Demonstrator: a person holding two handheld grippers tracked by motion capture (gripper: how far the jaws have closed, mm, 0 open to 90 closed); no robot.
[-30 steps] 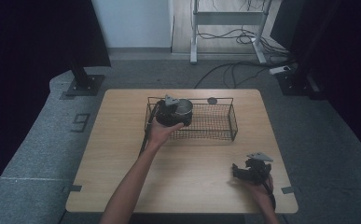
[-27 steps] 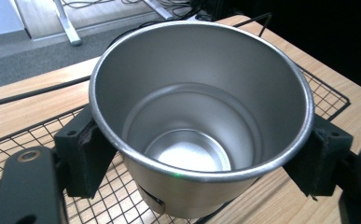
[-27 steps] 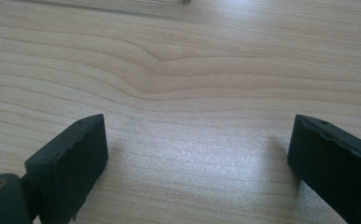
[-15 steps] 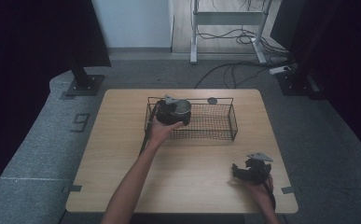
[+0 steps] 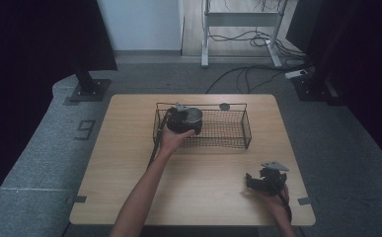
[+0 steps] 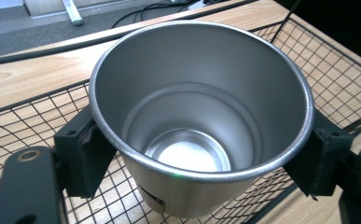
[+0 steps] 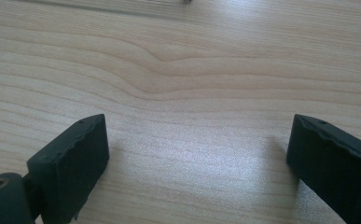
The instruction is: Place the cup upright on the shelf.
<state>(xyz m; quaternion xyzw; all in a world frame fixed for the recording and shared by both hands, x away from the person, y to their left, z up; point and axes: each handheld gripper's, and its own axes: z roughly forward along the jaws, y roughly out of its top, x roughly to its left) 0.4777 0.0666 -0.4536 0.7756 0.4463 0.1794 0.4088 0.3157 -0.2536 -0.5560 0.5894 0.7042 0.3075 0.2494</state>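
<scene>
Now the left gripper (image 6: 201, 154) clamps a steel cup (image 6: 201, 116) over the wire basket (image 5: 228, 129).

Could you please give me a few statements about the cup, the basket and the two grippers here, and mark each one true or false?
1. The left gripper has its jaws closed on the sides of a metal cup. True.
2. The cup has liquid in it. False: its inside is bare metal down to the bottom.
3. The cup is held over the left end of the wire basket. True.
4. The right gripper grips a small object. False: its jaws stand wide apart over the bare wooden table, with nothing between them.
5. The cup lies on its side. False: it is roughly upright, mouth up.
</scene>
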